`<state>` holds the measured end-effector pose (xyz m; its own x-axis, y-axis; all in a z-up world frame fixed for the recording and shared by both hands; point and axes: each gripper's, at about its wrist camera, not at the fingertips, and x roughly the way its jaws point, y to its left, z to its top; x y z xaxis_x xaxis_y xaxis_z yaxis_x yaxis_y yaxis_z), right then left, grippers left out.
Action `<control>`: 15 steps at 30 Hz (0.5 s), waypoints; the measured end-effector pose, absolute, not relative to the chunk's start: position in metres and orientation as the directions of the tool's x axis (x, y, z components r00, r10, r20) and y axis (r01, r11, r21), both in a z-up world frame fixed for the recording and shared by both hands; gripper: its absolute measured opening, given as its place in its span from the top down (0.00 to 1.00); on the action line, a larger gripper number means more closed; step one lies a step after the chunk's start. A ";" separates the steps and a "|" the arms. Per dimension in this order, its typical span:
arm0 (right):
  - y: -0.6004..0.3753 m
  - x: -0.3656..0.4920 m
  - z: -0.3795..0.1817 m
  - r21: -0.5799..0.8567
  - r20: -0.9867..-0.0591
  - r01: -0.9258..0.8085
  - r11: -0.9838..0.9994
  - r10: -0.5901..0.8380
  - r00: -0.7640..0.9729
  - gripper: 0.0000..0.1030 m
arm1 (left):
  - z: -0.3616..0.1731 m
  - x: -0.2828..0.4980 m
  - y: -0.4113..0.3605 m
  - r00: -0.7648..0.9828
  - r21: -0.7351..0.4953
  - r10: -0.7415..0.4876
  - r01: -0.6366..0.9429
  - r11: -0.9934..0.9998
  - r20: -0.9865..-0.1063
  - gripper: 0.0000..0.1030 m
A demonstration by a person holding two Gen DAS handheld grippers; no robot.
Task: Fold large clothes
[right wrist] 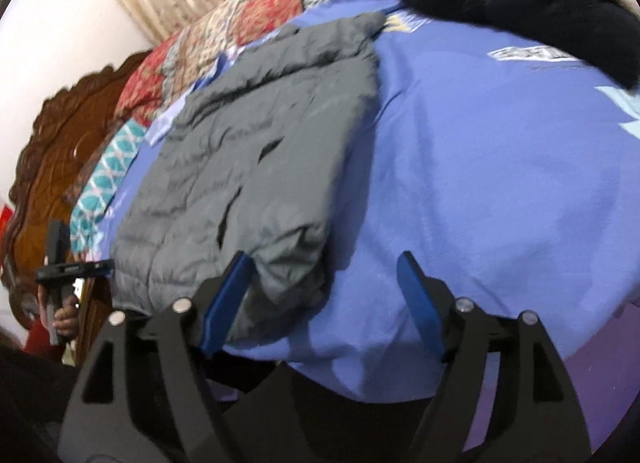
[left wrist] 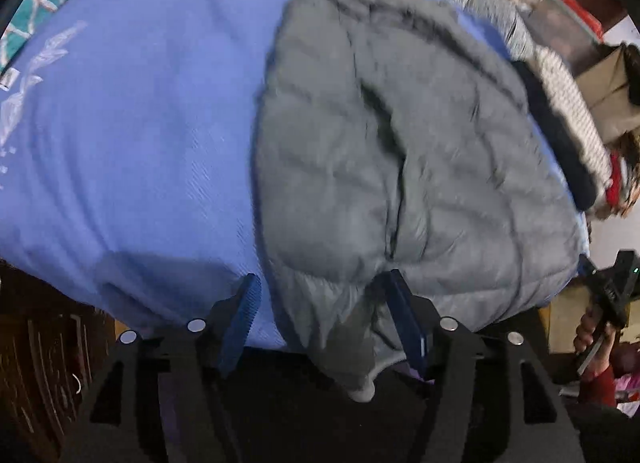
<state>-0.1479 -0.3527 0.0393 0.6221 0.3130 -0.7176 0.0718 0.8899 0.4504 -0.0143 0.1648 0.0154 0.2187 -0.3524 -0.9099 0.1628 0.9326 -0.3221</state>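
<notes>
Jacket, grey, quilted and puffy (left wrist: pixel 384 167), lies flat on the blue printed bedsheet (left wrist: pixel 140 143), its hem hanging over the near edge. Left gripper (left wrist: pixel 324 327) straddles that hem, jaws wide, gripping nothing. Right gripper (right wrist: pixel 324 303) hovers beside the corner, equally spread, empty.

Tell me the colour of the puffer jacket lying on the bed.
Grey, quilted; the jacket shows best in the left wrist view.

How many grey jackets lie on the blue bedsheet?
1. The grey jacket lies spread on the blue bedsheet, its hem at the near edge. Other garments are piled at the far side.
</notes>
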 end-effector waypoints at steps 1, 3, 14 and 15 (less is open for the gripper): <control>-0.348 -0.145 0.035 0.455 -0.718 0.064 0.888 0.324 0.616 0.30 | 0.011 -0.014 0.162 0.212 -0.318 -0.347 0.159 0.935 -0.914 0.17; -0.338 -0.142 0.033 0.499 -0.691 0.049 0.865 0.363 0.625 0.30 | 0.008 -0.017 0.156 0.222 -0.304 -0.335 0.164 0.939 -0.916 0.16; -0.292 -0.126 0.122 0.625 -0.439 -0.235 0.745 0.584 0.683 0.35 | 0.069 -0.023 0.147 0.305 -0.409 -0.475 0.257 0.876 -0.825 0.16; -0.297 -0.122 0.114 0.639 -0.462 -0.194 0.744 0.573 0.677 0.34 | 0.062 -0.020 0.147 0.297 -0.401 -0.459 0.236 0.885 -0.837 0.16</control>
